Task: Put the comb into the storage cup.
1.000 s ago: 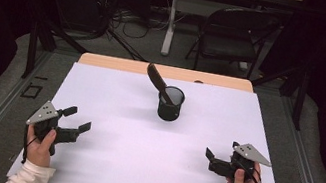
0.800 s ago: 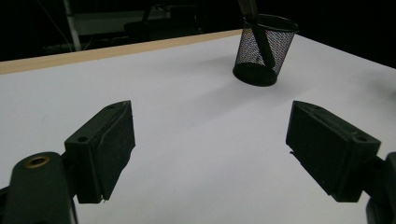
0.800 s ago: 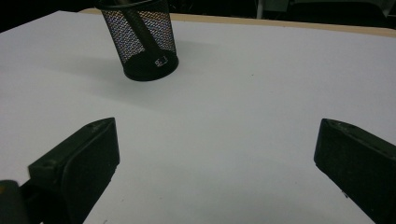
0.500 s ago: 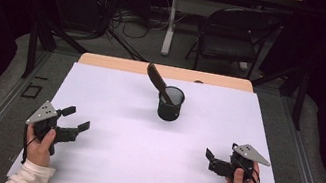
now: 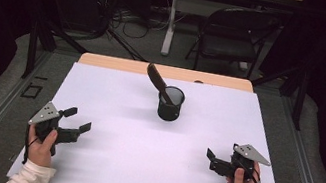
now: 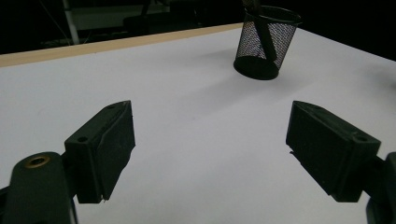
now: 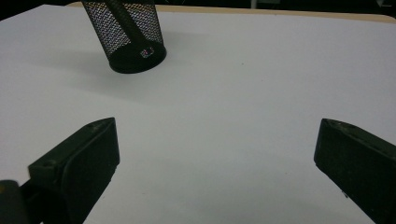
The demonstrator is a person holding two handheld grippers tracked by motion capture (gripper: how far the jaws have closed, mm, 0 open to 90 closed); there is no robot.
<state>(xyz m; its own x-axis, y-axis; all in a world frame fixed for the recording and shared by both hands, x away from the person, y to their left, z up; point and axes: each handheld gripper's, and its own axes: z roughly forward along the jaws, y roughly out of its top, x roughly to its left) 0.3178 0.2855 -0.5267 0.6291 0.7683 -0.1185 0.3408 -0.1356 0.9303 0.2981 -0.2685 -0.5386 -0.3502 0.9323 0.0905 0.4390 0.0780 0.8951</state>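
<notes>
I held my left gripper (image 5: 78,120) at the near left of the white table (image 5: 103,162), jaws wide apart with nothing between them. My right gripper (image 5: 210,160) sat at the near right, equally agape and empty. The black wire-mesh cup (image 5: 170,103) stood upright mid-table, well apart from both, a dark utensil (image 5: 156,77) leaning out of it.

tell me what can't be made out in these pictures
- Tool in the cup: its lower end is hidden by the mesh wall in the high view; its top is cut off by the upper edge in the left gripper view and right gripper view, so what it is stays unclear.
- Small bright spot behind the mesh near the cup base, right gripper view: too small to tell.
- Left gripper and right gripper: bodies cut off by the bottom edge.
</notes>
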